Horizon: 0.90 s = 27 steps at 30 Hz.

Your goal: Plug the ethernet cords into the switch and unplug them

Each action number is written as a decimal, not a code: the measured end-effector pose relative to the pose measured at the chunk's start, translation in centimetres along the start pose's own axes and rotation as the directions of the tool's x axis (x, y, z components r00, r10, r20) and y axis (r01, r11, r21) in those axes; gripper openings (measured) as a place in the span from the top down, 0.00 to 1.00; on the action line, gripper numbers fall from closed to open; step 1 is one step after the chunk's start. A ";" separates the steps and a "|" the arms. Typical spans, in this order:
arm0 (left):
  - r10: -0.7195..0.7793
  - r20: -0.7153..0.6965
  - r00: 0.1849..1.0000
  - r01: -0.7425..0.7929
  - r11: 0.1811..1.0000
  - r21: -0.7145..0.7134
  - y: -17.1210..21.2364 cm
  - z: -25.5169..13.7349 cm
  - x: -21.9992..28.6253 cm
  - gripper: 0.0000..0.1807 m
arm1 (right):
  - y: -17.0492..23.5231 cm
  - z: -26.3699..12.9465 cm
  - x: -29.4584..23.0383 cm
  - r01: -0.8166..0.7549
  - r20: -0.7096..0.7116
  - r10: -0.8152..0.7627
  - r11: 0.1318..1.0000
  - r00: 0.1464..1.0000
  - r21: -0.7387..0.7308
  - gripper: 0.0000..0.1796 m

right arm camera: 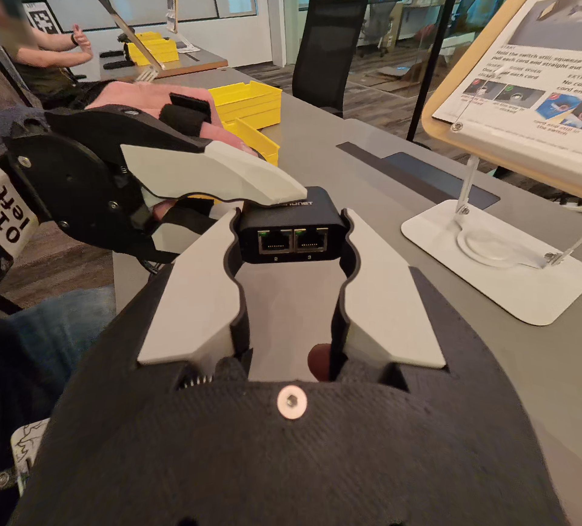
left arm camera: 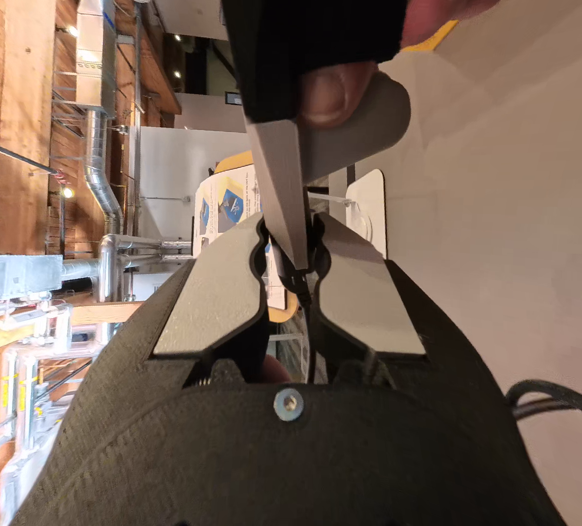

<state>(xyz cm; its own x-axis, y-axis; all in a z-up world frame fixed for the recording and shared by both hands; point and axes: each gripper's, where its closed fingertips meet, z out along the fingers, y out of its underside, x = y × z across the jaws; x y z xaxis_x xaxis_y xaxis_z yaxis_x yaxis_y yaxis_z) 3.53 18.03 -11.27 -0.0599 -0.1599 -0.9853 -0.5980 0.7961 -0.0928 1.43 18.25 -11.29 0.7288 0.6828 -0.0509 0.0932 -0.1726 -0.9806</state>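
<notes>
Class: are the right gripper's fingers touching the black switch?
Touching. The right wrist view shows both fingers pressed against the sides of the switch.

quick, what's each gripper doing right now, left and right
Left gripper: shut on a thin black ethernet cord at its plug end, right beside the right gripper.
Right gripper: shut on the black switch, two front ports empty.

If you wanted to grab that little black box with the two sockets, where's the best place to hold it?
Across its two short side walls, coming from the socket face, as the right gripper does now. The switch is a small flat-sided block, so the fingers sit flat against parallel walls and leave both ports facing forward and uncovered. The left gripper meanwhile rests a fingertip on its top.
</notes>
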 end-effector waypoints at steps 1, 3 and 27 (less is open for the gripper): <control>-0.041 0.001 0.999 0.041 0.999 0.029 -0.1 -0.2 -0.1 0.86 | -0.1 0.0 -0.1 0.010 0.007 -0.010 1.000 1.000 0.003 0.66; -0.133 -0.001 0.991 0.132 0.988 0.077 0.0 -0.6 -0.7 0.86 | -0.8 -0.5 -0.9 -0.003 0.080 0.000 0.999 0.997 0.036 0.66; -0.295 -0.209 0.932 0.336 0.921 0.198 0.2 -4.1 -3.3 0.78 | -3.5 -1.8 -3.3 0.746 0.020 -0.759 0.634 0.650 -0.205 0.88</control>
<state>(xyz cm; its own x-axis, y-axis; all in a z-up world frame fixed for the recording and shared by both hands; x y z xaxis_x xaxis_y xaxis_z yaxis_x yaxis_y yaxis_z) 0.33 16.33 -7.43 -0.0467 -0.5064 -0.8611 -0.4127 0.7948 -0.4450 -0.12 15.33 -7.34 0.3900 0.5890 0.7078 0.7418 0.2544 -0.6205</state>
